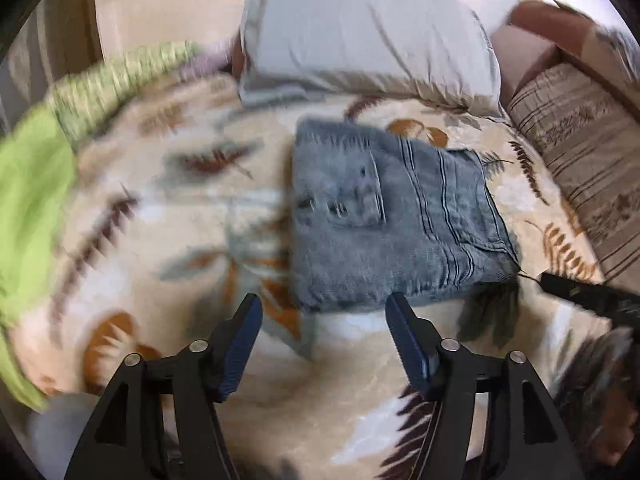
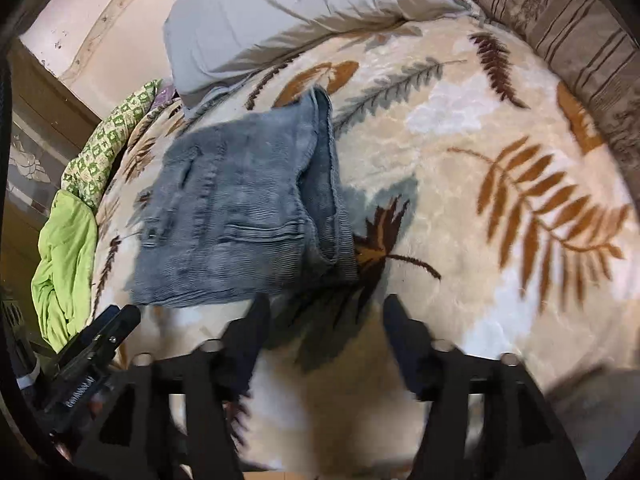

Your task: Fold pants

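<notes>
The pants [image 1: 396, 216], grey-blue ribbed corduroy with stitched seams and a back pocket, lie folded into a thick, roughly square bundle on the blanket [image 1: 192, 208], near the middle of the bed. In the right wrist view the bundle [image 2: 240, 216] shows its layered folded edge along its right side.

The left gripper [image 1: 323, 312] stands wide apart, its blue ridged pads [image 1: 404, 336] empty, poised just short of the bundle's near edge and touching nothing. The right gripper [image 2: 324, 316] is likewise spread wide and empty, near the bundle's near right corner, above the blanket.

The blanket is plush, cream-coloured, patterned with brown, orange and grey fern leaves. Beyond the pants lies a smooth grey pillow [image 1: 368, 36]. A striped beige cushion [image 1: 576, 168] borders one side; a crumpled lime-green cloth [image 2: 64, 264] and a green-patterned fabric [image 2: 116, 136] lie at the other edge.
</notes>
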Available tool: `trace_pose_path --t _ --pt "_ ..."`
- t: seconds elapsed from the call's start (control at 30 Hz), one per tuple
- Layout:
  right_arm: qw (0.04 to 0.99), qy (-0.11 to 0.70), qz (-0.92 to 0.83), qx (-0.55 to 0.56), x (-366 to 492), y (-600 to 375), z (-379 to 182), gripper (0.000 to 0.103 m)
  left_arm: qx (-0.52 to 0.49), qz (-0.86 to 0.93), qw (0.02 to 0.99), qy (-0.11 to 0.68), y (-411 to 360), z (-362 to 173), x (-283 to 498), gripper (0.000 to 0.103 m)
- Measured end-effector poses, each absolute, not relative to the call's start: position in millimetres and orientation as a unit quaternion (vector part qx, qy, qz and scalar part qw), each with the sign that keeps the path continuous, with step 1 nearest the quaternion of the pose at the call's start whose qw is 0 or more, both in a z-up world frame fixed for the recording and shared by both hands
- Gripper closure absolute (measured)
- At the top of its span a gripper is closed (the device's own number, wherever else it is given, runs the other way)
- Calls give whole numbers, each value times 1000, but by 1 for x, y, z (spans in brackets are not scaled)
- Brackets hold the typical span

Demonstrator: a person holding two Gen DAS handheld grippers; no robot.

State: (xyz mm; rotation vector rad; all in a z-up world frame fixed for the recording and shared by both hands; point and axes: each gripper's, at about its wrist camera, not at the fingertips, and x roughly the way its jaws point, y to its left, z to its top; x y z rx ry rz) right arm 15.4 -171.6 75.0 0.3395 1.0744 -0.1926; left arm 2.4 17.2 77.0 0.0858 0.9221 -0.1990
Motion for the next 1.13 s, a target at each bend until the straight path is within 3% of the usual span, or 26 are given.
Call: trace_pose_path --t 0.07,0.13,0.3,0.87,1.03,1.13 --pt "856 490 -89 140 12 -161 94 26 58 -86 899 425 12 92 -5 30" --pt "869 473 -69 126 10 -147 113 25 71 -81 907 408 7 104 -10 30" --pt "883 453 -63 105 8 -131 133 24 80 -88 902 414 -2 110 -17 29" --pt "874 469 -66 110 22 -135 120 24 60 -72 899 427 9 109 4 29" --pt "875 466 -70 110 26 -139 123 24 70 -73 918 383 4 114 6 23" --pt "874 467 -67 114 28 -141 123 24 75 -71 897 429 4 92 20 27"
